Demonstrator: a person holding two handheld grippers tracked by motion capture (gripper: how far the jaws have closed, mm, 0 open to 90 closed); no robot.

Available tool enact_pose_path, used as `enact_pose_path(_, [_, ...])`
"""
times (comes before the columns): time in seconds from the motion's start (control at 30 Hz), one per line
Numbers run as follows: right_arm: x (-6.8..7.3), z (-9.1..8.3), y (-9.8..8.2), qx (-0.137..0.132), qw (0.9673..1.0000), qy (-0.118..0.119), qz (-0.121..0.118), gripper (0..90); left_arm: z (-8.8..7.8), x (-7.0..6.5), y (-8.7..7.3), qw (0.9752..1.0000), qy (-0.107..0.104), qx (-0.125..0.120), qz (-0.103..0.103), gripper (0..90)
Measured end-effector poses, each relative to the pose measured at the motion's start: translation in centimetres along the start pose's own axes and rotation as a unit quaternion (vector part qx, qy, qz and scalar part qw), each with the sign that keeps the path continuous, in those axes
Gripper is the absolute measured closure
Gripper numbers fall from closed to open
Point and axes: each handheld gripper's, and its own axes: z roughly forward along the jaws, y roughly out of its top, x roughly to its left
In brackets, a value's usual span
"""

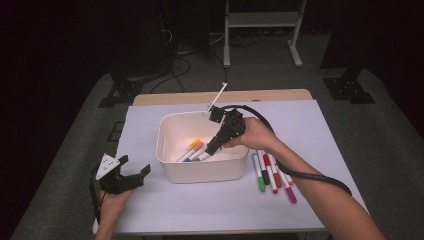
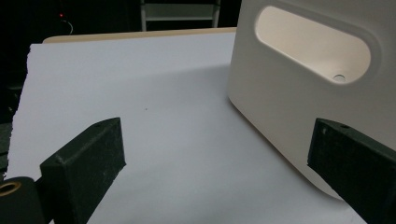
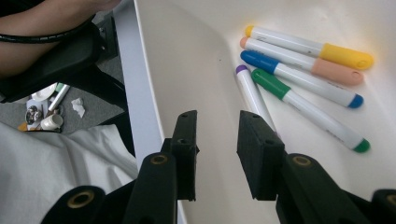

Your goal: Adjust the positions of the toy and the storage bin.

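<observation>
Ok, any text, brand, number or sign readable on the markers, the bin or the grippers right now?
No readable text in any view.
Markers in the bin: white barrels, no print I can make out.
Markers on the table: too small to tell.
Bin: plain wall, no label visible.
Left gripper and right gripper: no markings legible.
Clutter on the floor: too blurred to read.

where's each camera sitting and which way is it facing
High view: above the person's side, looking forward and down on the table, with forearms, left gripper, right gripper.
Left gripper view: low, facing the bin; open jaws.
Right gripper view: inside the bin, facing markers; empty jaws.
Shared: bin.
</observation>
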Motion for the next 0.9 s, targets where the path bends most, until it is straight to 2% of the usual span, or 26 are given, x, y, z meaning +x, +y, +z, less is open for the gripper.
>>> enact_pose_path(0.03, [0.0, 0.0, 0.0, 0.0, 1.0, 0.0, 0.0, 67.1, 0.0, 0.0, 0.0, 1.0, 0.0, 0.0, 0.0, 2.7])
enact_pose_path(0.27, [0.4, -3.0, -2.0, -0.032, 0.9994, -0.01, 0.006, 66.7, 0.0, 0.0, 0.0, 1.0, 0.001, 0.001, -0.002, 2.7])
enact_pose_path(0.43, [0.7, -5.6, -4.3, -0.056, 0.998, -0.022, 0.016, 66.0, 0.0, 0.0, -0.1, 1.0, 0.001, 0.004, -0.004, 2.7])
enact_pose_path(0.47, [0.7, -5.6, -4.3, -0.056, 0.998, -0.022, 0.016, 66.0, 0.0, 0.0, -0.1, 1.0, 0.001, 0.004, -0.004, 2.7])
enact_pose_path(0.57, [0.6, -6.7, -5.9, -0.07, 0.9969, -0.027, 0.026, 66.0, 0.0, 0.0, -0.1, 1.0, 0.001, 0.004, -0.005, 2.6])
enact_pose_path(0.63, [0.3, -7.7, -8.0, -0.08, 0.9954, -0.034, 0.041, 66.0, 0.0, 0.0, -0.1, 1.0, 0.001, 0.003, -0.007, 2.7])
enact_pose_path(0.7, [0.3, -7.9, -8.5, -0.084, 0.9948, -0.035, 0.045, 65.9, -0.1, 0.0, -0.1, 1.0, 0.002, 0.004, -0.007, 2.6])
enact_pose_path(0.9, [-0.4, -8.8, -12.8, -0.097, 0.9915, -0.044, 0.075, 65.4, -0.1, 0.1, -0.1, 1.0, 0.004, 0.005, -0.007, 2.6])
